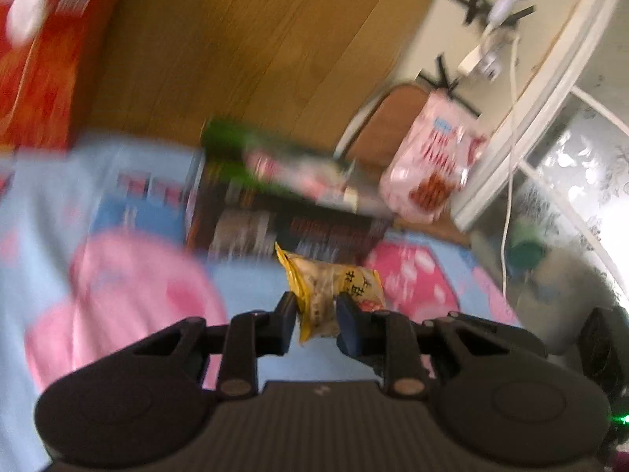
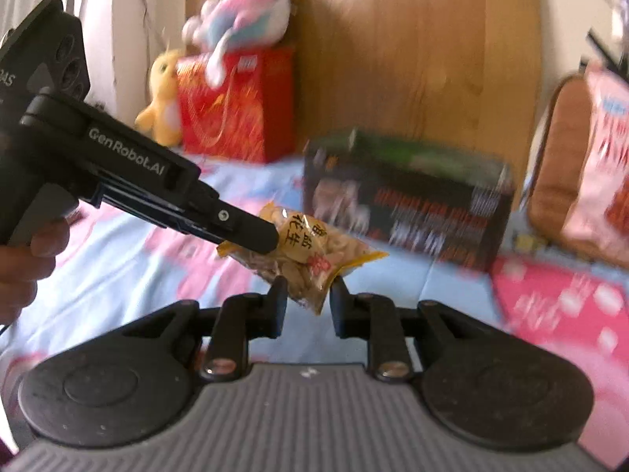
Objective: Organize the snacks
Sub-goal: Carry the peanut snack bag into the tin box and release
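Both grippers, left gripper [image 1: 314, 316] and right gripper [image 2: 307, 301], clamp 1 peanut packet [image 2: 304, 253], held airborne short of the dark box [image 2: 409, 208].

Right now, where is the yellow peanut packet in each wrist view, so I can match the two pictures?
Left wrist: the peanut packet sits low centre, pinched in the left gripper.
Right wrist: the packet is mid-frame, just above the right gripper, its lower edge between the fingers; the left gripper reaches in from the left.
Shared landmark: the dark box behind the packet.
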Demonstrator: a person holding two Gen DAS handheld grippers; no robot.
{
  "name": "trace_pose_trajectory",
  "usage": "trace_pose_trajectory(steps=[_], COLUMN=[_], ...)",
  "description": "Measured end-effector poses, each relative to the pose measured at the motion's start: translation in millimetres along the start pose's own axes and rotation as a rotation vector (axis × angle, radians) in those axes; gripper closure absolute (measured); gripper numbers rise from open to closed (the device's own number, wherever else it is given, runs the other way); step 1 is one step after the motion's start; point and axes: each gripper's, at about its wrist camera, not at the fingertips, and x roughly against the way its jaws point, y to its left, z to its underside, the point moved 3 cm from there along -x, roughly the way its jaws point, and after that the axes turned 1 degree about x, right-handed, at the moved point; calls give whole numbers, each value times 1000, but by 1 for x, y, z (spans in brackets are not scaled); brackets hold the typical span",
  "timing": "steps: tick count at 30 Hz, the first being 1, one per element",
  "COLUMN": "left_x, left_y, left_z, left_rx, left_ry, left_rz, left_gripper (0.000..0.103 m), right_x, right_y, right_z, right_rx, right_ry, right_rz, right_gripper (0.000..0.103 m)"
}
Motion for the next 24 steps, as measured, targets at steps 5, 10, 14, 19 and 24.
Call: trace_pose_trajectory(steps=[5, 10, 14, 19, 24], left_x=[-20, -56, -18, 32, 60], left_y=[1, 13, 19, 37, 45], left_z=[-57, -77, -53, 9, 71], left_rx=[-18, -30, 16, 95, 148], left_ry=[-93, -93, -139, -62, 45], left_rz=[-47, -208, -121, -33, -20], left_gripper=[71, 56, 55, 54, 54], right_x=[-26, -83, -51, 6, 37], right_y=[-22, -38, -44, -31, -11], right_z=[-45, -65, -49, -5, 46], right_rx=[39, 64, -22, -128, -234], right_ry=[-82, -46, -74, -16, 84], right_rz=[64, 195, 151, -90, -232], right_gripper=[77, 52, 52, 37, 25])
